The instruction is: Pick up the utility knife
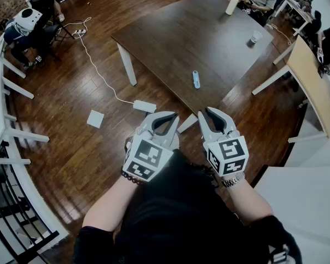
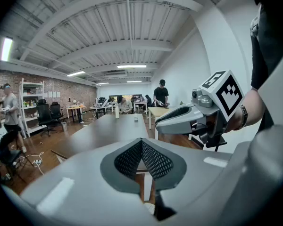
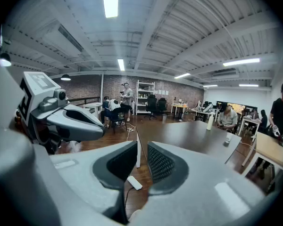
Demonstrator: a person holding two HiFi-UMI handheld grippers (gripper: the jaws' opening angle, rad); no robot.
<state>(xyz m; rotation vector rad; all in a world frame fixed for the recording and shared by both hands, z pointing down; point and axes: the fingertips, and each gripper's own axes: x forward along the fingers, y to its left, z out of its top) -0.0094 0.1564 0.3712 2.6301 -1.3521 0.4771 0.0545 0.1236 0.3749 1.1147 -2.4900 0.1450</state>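
Observation:
The utility knife (image 1: 196, 79), a small blue-grey handle, lies on the dark wooden table (image 1: 170, 32) near its front corner. Both grippers are held side by side close to the body, short of the table and above the floor. In the head view my left gripper (image 1: 172, 116) has its tips together and holds nothing. Beside it my right gripper (image 1: 205, 112) is shut and also holds nothing. The left gripper view shows the pads (image 2: 132, 157) meeting at the tip, with the right gripper (image 2: 158, 120) to the right. The right gripper view shows only a thin slit between its pads (image 3: 162, 164).
A white bottle (image 1: 231, 5) and a cup (image 1: 256, 37) stand on the far part of the table. A white power strip (image 1: 144, 105), its cable and a white square (image 1: 95, 118) lie on the wood floor. A light wooden desk (image 1: 311, 81) stands right; people sit around the room.

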